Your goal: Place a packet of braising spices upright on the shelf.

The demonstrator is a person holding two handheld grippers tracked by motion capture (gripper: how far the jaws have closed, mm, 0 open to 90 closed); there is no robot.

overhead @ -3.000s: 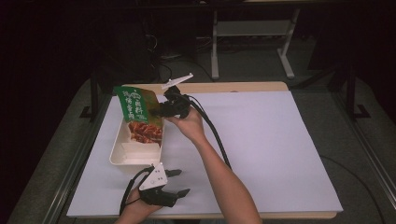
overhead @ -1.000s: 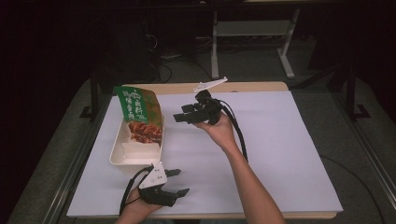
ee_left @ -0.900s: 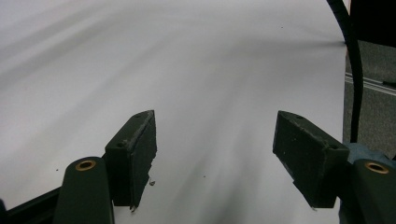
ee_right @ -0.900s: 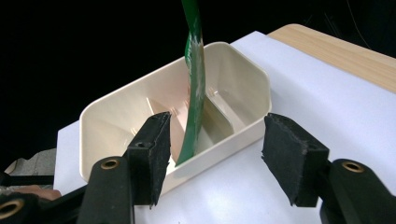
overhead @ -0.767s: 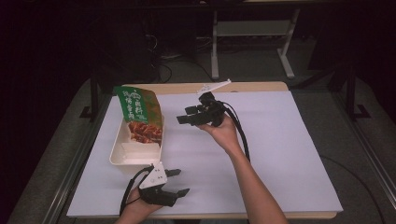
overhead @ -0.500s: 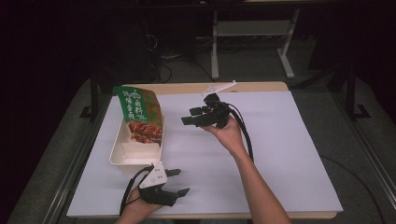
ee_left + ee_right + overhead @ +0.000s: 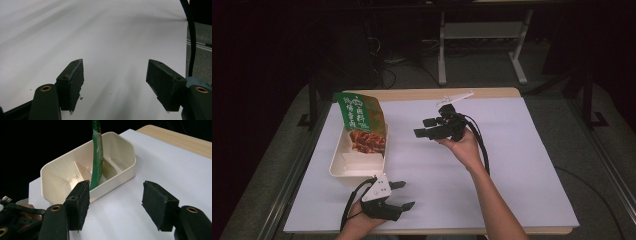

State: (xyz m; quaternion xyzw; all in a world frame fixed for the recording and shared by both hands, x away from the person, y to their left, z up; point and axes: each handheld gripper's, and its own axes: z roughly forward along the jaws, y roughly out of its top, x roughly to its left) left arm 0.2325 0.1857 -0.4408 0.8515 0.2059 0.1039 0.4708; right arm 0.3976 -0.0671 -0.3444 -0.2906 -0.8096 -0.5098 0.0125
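Right claw (image 7: 426, 127) open beside pouch (image 7: 362, 122)

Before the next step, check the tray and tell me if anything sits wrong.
The green packet is not lying flat: it stands on edge in the cream tray, leaning over the far rim. The right gripper view shows it upright inside the tray. Both tongs are open and clear of it. Nothing looks spilled or damaged.
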